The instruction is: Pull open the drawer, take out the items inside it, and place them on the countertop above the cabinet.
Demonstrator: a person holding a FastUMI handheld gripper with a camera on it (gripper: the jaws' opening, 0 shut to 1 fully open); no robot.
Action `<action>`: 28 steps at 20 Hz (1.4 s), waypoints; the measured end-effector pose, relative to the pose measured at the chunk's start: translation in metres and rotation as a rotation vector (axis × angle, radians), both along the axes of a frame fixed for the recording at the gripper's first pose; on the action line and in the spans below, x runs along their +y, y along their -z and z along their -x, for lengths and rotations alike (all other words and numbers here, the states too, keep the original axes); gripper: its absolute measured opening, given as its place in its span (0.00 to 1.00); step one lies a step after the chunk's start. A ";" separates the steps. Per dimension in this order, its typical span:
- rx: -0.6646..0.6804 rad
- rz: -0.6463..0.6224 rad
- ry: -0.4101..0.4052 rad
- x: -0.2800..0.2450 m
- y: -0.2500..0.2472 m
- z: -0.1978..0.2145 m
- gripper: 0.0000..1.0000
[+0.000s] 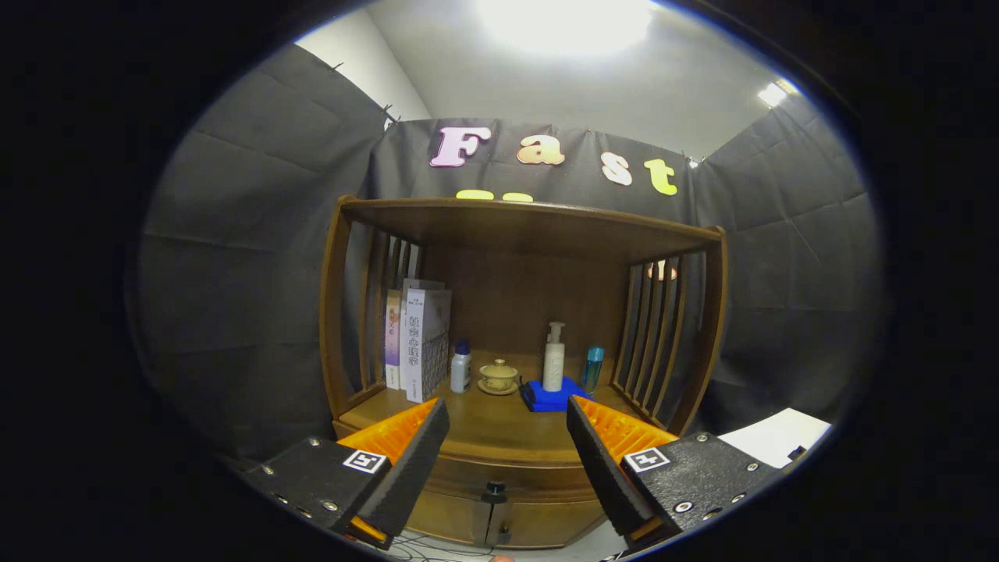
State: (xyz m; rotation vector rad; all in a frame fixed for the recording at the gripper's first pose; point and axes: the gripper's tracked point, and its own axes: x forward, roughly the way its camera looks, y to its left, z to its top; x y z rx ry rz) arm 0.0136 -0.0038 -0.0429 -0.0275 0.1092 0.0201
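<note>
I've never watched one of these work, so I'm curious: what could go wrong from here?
1. The drawer knob is small and sits between the wide-open jaws of the gripper, still ahead of them; a slightly off closing could slip off it.
2. The countertop already holds books, bottles and a lidded cup, so items set down carelessly might knock one over.

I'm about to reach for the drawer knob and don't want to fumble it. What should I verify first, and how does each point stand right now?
1. Gripper open, holding nothing: ok.
2. Drawer shut, not yet pulled: ok.
3. Knob in sight, just ahead between the fingers: ok.
4. Bare countertop in front of the teacup and blue box: ok.
5. What lies inside the drawer: cannot tell.
</note>
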 end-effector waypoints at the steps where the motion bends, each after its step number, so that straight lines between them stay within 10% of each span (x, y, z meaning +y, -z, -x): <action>1: 0.005 -0.014 -0.008 0.002 0.004 -0.003 0.95; 28: 0.298 0.006 -0.001 0.002 0.263 -0.062 0.93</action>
